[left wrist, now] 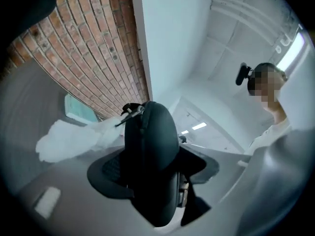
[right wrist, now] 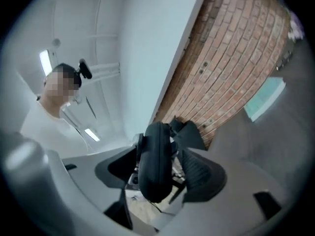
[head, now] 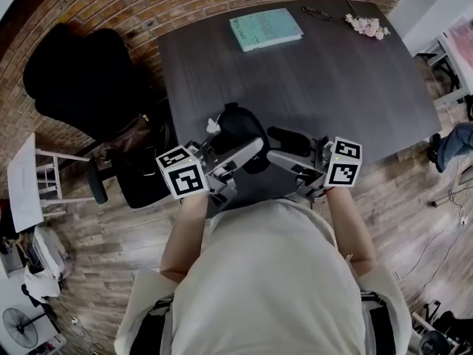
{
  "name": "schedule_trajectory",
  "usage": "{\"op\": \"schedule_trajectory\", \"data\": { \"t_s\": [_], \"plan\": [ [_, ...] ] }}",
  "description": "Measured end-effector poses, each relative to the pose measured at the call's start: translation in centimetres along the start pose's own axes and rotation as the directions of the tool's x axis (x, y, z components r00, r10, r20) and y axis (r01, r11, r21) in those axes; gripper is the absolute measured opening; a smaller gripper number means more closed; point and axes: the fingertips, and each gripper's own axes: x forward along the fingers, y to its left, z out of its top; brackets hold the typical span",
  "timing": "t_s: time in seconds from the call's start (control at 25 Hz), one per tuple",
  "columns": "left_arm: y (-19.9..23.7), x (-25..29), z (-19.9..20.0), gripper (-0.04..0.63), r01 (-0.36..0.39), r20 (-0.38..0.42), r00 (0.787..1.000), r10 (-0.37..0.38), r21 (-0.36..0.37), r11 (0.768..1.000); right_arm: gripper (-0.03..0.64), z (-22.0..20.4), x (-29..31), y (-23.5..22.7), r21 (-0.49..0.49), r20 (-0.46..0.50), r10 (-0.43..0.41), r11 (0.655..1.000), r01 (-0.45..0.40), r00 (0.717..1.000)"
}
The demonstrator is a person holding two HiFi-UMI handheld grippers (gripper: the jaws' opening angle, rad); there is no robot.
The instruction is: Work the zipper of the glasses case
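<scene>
The left gripper (left wrist: pixel 150 173) is clenched on one end of the black glasses case (left wrist: pixel 152 141), pads pressed against its sides. The right gripper (right wrist: pixel 157 173) grasps the opposite end the same way. A zipper pull (left wrist: pixel 129 112) shows at the case's upper end. The case hangs in the air between the two, over the near edge of the dark counter (head: pixel 332 80), where a teal book (head: pixel 264 28) lies well apart.

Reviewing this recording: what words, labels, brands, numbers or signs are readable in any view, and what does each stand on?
No text is legible in any view.
Teal book on the dark grey table: faint cover print, too small to read.
Two white cubes with black square markers: patterns only, no words or numbers.
Black zippered glasses case: no print or logo visible.
</scene>
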Motion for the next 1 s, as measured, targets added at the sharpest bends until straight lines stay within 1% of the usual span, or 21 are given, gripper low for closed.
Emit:
{"op": "schedule_trajectory", "data": {
  "t_s": [0.04, 0.08, 0.12, 0.16, 0.2, 0.24, 0.32, 0.36, 0.4, 0.48, 0.52, 0.56, 0.6, 0.68, 0.72, 0.76, 0.8, 0.84, 0.88, 1.0],
  "plan": [
    [0.5, -0.1, -0.3, 0.296, -0.028, -0.019, 0.999, 0.028, 0.015, 0.999, 0.276, 0.3, -0.4, -0.5, -0.062, -0.036, -0.056, 0.997, 0.053, 0.998],
    [0.9, -0.2, -0.6, 0.296, -0.050, -0.039, 0.998, 0.051, 0.032, 0.998, 0.276, 0.8, -0.6, -0.9, -0.133, -0.079, -0.113, 0.986, 0.101, 0.990],
    [1.1, -0.2, -1.1, 0.296, -0.062, -0.059, 0.996, 0.065, 0.051, 0.997, 0.276, 1.2, -0.6, -1.2, -0.207, -0.128, -0.170, 0.968, 0.141, 0.977],
    [1.3, -0.1, -1.6, 0.295, -0.062, -0.079, 0.995, 0.068, 0.071, 0.996, 0.276, 1.6, -0.5, -1.6, -0.275, -0.182, -0.225, 0.946, 0.170, 0.957],
    [1.2, 0.2, -2.1, 0.295, -0.053, -0.094, 0.994, 0.061, 0.085, 0.995, 0.283, 1.9, -0.2, -2.0, -0.337, -0.237, -0.276, 0.923, 0.187, 0.932],
    [1.2, 0.5, -2.6, 0.295, -0.044, -0.104, 0.993, 0.053, 0.089, 0.995, 0.284, 2.2, 0.2, -2.4, -0.391, -0.288, -0.319, 0.900, 0.193, 0.903],
    [1.5, 0.8, -3.2, 0.293, -0.047, -0.099, 0.994, 0.054, 0.068, 0.997, 0.276, 2.6, 1.3, -3.0, -0.474, -0.377, -0.376, 0.864, 0.172, 0.846],
    [1.9, 0.8, -3.3, 0.293, -0.060, -0.091, 0.994, 0.064, 0.051, 0.997, 0.270, 2.7, 1.9, -3.2, -0.492, -0.420, -0.384, 0.858, 0.149, 0.822],
    [2.3, 0.8, -3.4, 0.293, -0.076, -0.091, 0.993, 0.080, 0.043, 0.996, 0.275, 2.7, 2.5, -3.2, -0.488, -0.462, -0.373, 0.864, 0.121, 0.804],
    [2.9, 0.8, -4.0, 0.293, -0.109, -0.119, 0.986, 0.116, 0.061, 0.992, 0.284, 2.6, 3.7, -2.8, -0.422, -0.540, -0.305, 0.905, 0.061, 0.784],
    [3.0, 0.8, -4.4, 0.291, -0.118, -0.139, 0.982, 0.127, 0.071, 0.990, 0.284, 2.6, 4.3, -2.5, -0.395, -0.570, -0.279, 0.918, 0.040, 0.772],
    [2.9, 1.0, -4.9, 0.291, -0.119, -0.159, 0.979, 0.130, 0.076, 0.990, 0.284, 2.6, 4.9, -2.4, -0.394, -0.597, -0.276, 0.919, 0.024, 0.753],
    [2.8, 1.2, -5.3, 0.291, -0.117, -0.177, 0.976, 0.129, 0.076, 0.990, 0.284, 2.6, 5.4, -2.4, -0.416, -0.623, -0.291, 0.910, 0.007, 0.726],
    [2.7, 1.7, -6.1, 0.291, -0.117, -0.210, 0.969, 0.133, 0.085, 0.989, 0.284, 2.2, 6.6, -2.6, -0.461, -0.676, -0.322, 0.887, -0.039, 0.663],
    [2.6, 1.9, -6.5, 0.290, -0.121, -0.228, 0.963, 0.141, 0.097, 0.988, 0.284, 1.8, 7.2, -2.6, -0.462, -0.704, -0.322, 0.885, -0.063, 0.633],
    [2.6, 2.2, -6.9, 0.290, -0.124, -0.247, 0.958, 0.149, 0.113, 0.986, 0.284, 1.3, 7.7, -2.6, -0.448, -0.736, -0.312, 0.890, -0.086, 0.602],
    [2.5, 2.4, -7.4, 0.290, -0.124, -0.267, 0.951, 0.154, 0.129, 0.984, 0.285, 0.6, 8.2, -2.6, -0.427, -0.770, -0.299, 0.898, -0.107, 0.564],
    [2.3, 2.7, -7.9, 0.290, -0.118, -0.286, 0.945, 0.156, 0.145, 0.982, 0.285, -0.2, 8.4, -2.7, -0.407, -0.805, -0.290, 0.905, -0.126, 0.518],
    [2.0, 3.0, -8.3, 0.290, -0.110, -0.306, 0.939, 0.155, 0.162, 0.981, 0.285, -1.0, 8.4, -2.9, -0.391, -0.839, -0.287, 0.909, -0.145, 0.463],
    [1.3, 3.7, -9.3, 0.290, -0.077, -0.358, 0.920, 0.156, 0.226, 0.971, 0.284, -3.5, 7.4, -4.0, -0.352, -0.914, -0.295, 0.918, -0.181, 0.279]
  ]
}}
